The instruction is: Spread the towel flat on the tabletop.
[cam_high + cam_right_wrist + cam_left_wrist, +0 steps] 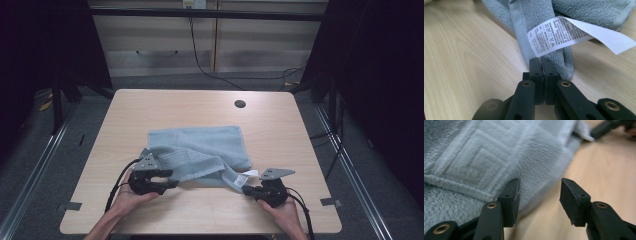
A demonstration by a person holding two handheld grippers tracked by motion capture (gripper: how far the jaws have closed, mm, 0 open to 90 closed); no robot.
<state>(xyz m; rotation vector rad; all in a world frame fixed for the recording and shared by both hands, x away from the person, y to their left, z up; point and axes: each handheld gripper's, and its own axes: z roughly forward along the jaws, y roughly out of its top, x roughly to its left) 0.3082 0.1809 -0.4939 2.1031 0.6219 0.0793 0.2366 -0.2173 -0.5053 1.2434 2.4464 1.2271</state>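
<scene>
Towel (200, 150) corner in right claw (248, 190)

The towel (200, 150) is pale grey-blue, with a raised pattern of nested angular bands along its border. Its care label (574, 35) is white with dark print. The bench (150, 110) is light wood-grain; both tongs are black.

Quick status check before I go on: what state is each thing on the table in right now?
Grey terry towel: partly folded, rumpled along its near edge, lying on the table.
White care label: sticking out free at the towel's corner.
Left gripper: open, one jaw over the towel's edge.
Right gripper: shut on the towel's corner by the label.
Light wooden table: bears the towel.
</scene>
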